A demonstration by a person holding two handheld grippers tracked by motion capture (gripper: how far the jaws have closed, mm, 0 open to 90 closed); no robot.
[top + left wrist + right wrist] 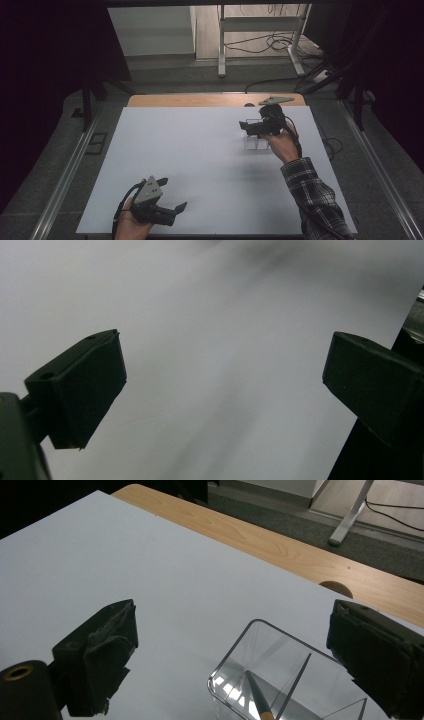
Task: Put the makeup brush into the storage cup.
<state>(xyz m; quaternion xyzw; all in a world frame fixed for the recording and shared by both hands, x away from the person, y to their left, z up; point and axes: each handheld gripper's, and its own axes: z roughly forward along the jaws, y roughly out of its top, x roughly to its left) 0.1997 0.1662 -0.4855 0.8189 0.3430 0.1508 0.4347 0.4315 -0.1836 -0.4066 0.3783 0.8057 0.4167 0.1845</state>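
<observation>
A clear plastic box (255, 143) stands at the right of the white sheet (200, 160). In the right gripper view the clear box (280, 680) has an inner divider and holds a pencil (259, 697), tip up. My right gripper (248, 128) hovers just over the box, open, its jaws wide apart on either side of the box's near rim (240, 645). My left gripper (173, 193) rests near the sheet's front edge, open, with nothing between its jaws. In the left gripper view the left gripper (222, 380) faces bare white sheet.
The white sheet covers a wooden table whose far edge (200, 100) shows a cable hole (248, 105). Beyond the table stand a white frame's legs (221, 45) and floor cables (280, 42). Dark curtains hang at both sides.
</observation>
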